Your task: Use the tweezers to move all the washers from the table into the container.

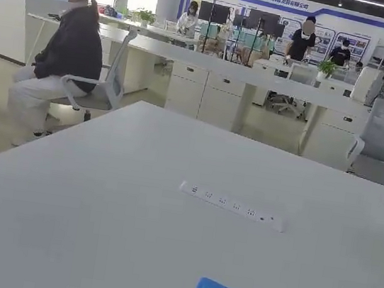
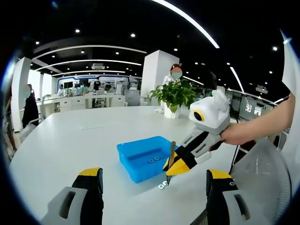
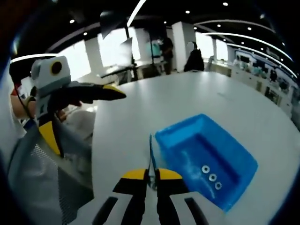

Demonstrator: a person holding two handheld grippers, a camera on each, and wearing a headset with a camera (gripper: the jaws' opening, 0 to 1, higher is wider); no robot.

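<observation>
Office workbench, mid-task: my right gripper [image 3: 151, 174] has its fingers pinched narrow on the tweezers [image 3: 150, 152], which stand just beside a corner of the blue container [image 3: 208, 150] on the white tabletop [image 3: 126, 117]. Three washers [image 3: 212, 177] lie in a row on the container's floor. In the left gripper view, loose washers [image 2: 162, 184] rest on the tabletop just outside the container's near wall, close under the tweezers' tips; I cannot tell whether the tips touch them. My left gripper [image 2: 154, 172] hangs apart from the container with its fingers spread wide, gripping nothing. A potted plant [image 2: 176, 93] stands on the tabletop beyond the container. In the head view, the container's top edge shows at the bottom of the picture, a power strip [image 1: 232, 205] lies farther out on the tabletop, and a person [image 1: 66, 47] sits on a chair at the left.
</observation>
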